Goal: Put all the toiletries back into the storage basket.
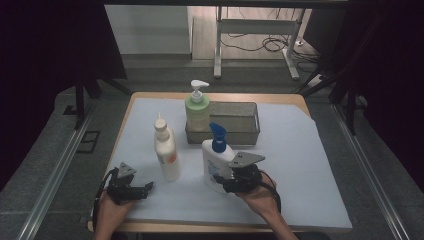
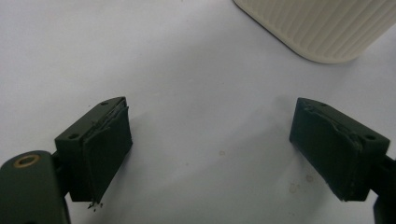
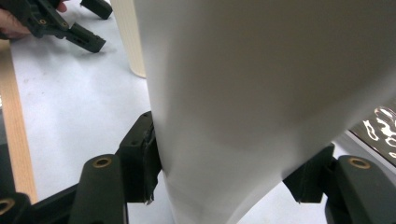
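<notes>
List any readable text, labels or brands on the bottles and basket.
No text can be read.
White bottle with blue pump, in the right gripper: dark label print, too blurred.
Cream nozzle-top bottle: orange label mark, too small.
Green pump bottle and mesh basket: no markings visible.

Dim, dark edges, close-ups blurry.

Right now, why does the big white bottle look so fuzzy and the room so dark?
Right gripper view: the white bottle sits too near the lens, so it blurs. High view: light falls on the mat while the sides stay black. Left gripper view: soft shadows under the jaws.
</notes>
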Motion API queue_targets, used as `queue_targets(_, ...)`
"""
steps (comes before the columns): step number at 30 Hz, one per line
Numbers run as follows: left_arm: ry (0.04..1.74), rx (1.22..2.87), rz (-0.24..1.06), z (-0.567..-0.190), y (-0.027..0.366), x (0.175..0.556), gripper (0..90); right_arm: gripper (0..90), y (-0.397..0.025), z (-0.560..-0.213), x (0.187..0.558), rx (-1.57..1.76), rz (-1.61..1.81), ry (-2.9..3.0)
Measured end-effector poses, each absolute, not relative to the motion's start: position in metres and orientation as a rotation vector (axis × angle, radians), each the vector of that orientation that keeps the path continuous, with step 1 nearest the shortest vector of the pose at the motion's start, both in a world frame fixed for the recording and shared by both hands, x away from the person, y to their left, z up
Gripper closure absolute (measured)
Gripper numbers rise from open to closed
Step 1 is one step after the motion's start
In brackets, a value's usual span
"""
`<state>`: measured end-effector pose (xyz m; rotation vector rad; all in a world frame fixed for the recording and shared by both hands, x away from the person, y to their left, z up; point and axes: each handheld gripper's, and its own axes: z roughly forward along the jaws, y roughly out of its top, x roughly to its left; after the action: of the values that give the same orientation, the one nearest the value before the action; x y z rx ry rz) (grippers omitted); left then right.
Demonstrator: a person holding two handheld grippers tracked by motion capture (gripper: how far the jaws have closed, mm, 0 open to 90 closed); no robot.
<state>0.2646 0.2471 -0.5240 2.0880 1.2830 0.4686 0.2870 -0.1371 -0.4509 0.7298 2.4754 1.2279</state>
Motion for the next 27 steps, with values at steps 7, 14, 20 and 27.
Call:
queue_targets(7, 1.283, 2.088, 0.468, -0.524, 0.247, 0.265, 12.4, 35.6, -0.139, -0.451, 0.289, 0.739, 1.246, 2.486)
queue_targets(14, 1.283, 2.088, 0.467, -0.524, 0.247, 0.265, 12.4, 29.5, -0.137, -0.445, 0.292, 0.776, 1.276, 2.445)
queue_targets(20, 1.284, 2.086, 0.467, -0.524, 0.247, 0.265, 12.4, 26.7, -0.132, -0.434, 0.295, 0.777, 1.267, 2.449)
queue_targets(27, 1.284, 2.086, 0.467, -0.524, 0.247, 0.265, 12.4, 35.3, -0.126, -0.430, 0.298, 0.784, 1.259, 2.468)
